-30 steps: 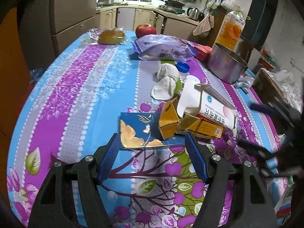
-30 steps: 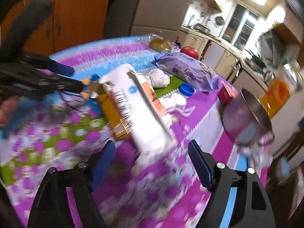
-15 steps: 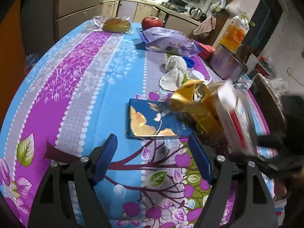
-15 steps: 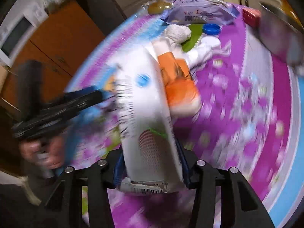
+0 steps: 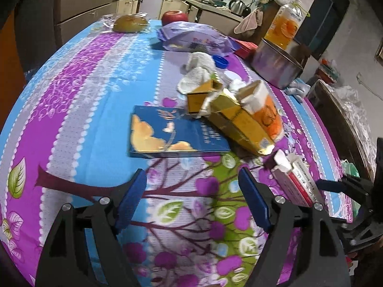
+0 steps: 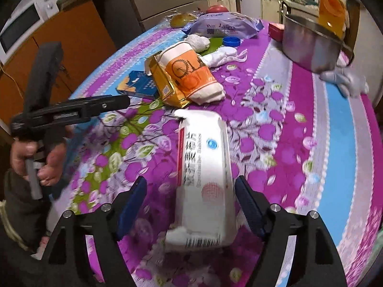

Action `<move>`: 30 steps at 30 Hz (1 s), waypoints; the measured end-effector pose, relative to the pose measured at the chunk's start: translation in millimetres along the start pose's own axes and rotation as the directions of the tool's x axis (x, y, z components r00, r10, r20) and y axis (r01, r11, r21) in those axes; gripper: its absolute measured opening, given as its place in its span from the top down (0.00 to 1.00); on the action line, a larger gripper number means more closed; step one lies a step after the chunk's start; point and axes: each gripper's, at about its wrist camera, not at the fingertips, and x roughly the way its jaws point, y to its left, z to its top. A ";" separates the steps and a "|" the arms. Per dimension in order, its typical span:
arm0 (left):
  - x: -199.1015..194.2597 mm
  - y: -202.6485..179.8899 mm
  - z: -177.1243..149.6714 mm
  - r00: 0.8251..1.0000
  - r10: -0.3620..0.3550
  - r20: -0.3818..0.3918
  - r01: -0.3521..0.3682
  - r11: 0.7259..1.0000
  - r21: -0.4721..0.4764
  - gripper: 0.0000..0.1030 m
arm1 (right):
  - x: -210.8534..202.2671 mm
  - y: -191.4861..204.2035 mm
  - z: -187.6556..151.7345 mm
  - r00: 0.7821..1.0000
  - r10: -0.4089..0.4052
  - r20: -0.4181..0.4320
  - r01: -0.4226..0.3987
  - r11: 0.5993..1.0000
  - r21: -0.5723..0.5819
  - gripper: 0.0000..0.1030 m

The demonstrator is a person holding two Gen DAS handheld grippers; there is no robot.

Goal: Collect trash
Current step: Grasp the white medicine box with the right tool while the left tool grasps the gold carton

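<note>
Across the floral tablecloth (image 5: pixel 79 91) the trash sits in 1 loose cluster, and we go through it from the biggest piece down. Largest is the white medicine box (image 6: pixel 203 179), lying between the fingers of our right gripper (image 6: pixel 190 204); those fingers stand wide, with a gap showing on each side, so we judge the box is not clamped. It looks like empty thin card, light and easy to crush, with a flap gaping at the far end, so we would take it across its long side walls near the middle and squeeze gently. Next comes the flat blue box (image 5: pixel 172 131), stiff-looking but lying low on the cloth, which leaves little edge to catch; lifting 1 corner first may help. Leaning on it is the torn gold carton (image 5: pixel 237 124), glossy and probably slick, best pinched across a firm folded edge. Touching the carton lies the orange paper cup (image 6: pixel 191 74) on its side, soft-walled and ready to roll, so the rim is the safer hold. Smallest are the crumpled white tissues (image 5: pixel 198 71), which any pinch will hold. Our left gripper (image 5: pixel 192 196) hovers wide and empty near the blue box.
</note>
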 end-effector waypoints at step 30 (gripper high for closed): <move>29.1 -45.3 11.1 0.998 0.041 0.042 -0.035 0.991 -0.125 0.81 | 7.3 9.6 -16.1 0.994 -0.021 0.109 0.018 0.999 0.031 0.56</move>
